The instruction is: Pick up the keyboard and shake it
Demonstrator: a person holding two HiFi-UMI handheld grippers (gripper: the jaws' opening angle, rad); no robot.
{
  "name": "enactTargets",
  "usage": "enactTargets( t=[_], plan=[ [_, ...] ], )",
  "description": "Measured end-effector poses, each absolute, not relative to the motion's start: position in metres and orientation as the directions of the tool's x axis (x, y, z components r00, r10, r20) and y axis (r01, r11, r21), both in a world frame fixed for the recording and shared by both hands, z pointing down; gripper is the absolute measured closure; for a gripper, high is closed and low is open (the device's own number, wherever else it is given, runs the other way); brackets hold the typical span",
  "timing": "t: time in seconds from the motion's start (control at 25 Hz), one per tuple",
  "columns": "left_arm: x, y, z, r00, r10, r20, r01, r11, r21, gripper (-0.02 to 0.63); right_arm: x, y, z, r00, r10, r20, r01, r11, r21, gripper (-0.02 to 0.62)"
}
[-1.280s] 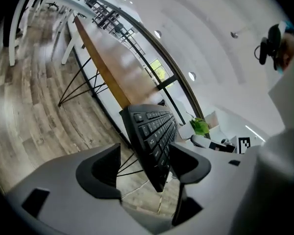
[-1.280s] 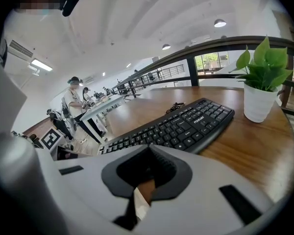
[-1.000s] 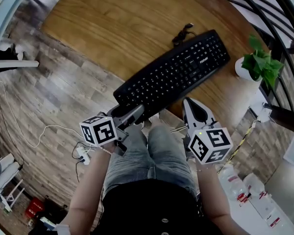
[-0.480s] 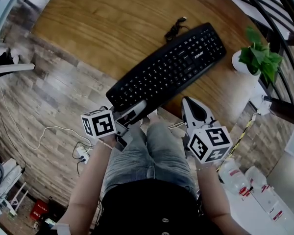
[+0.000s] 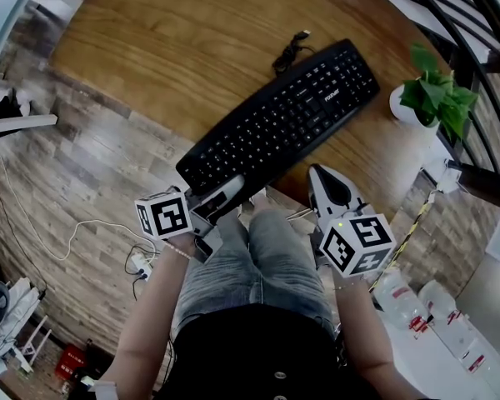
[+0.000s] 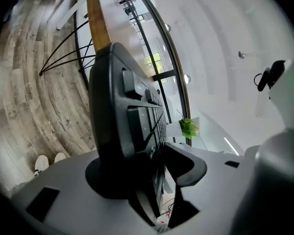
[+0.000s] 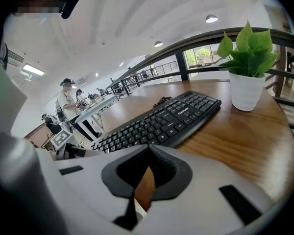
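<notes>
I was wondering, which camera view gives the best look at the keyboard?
The head view: nearly the whole keyboard lies diagonally on the wooden table, with its cable in sight. The right gripper view shows most of it at a low angle. The left gripper view shows only one end, edge-on and close.

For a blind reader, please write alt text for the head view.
A black keyboard lies slantwise on a wooden table; the left gripper has just been closing its fingers on the near end. The right gripper is shut nearby; a potted plant stands at right.
</notes>
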State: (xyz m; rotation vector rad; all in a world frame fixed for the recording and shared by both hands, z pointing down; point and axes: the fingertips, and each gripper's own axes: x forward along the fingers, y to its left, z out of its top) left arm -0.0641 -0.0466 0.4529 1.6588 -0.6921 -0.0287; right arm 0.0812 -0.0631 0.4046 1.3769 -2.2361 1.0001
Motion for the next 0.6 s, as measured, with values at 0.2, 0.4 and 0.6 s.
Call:
enactTargets(
  t=[0.2,0.4,0.6],
  plan=[
    [-0.065,-0.046,0.447,0.825,-0.455,0.335,-0.398,-0.047,0.916,0.426,0.083,-0.065,0.406,-0.481,-0.65,0.588,-0.866,0.252,-0.431,0.568],
    [-0.065,-0.042,0.438,0.831,-0.447,0.332,-0.395,-0.053,0.917,0.446,0.09,-0.067,0.414,-0.468,-0.655,0.593,-0.85,0.151,-0.504,0.566],
    [-0.063,-0.039,0.424,0.846,-0.445,0.293,-0.356,-0.062,0.933,0.488,0.092,-0.072,0.413,-0.49,-0.673,0.555,-0.792,0.077,-0.606,0.565]
  ],
)
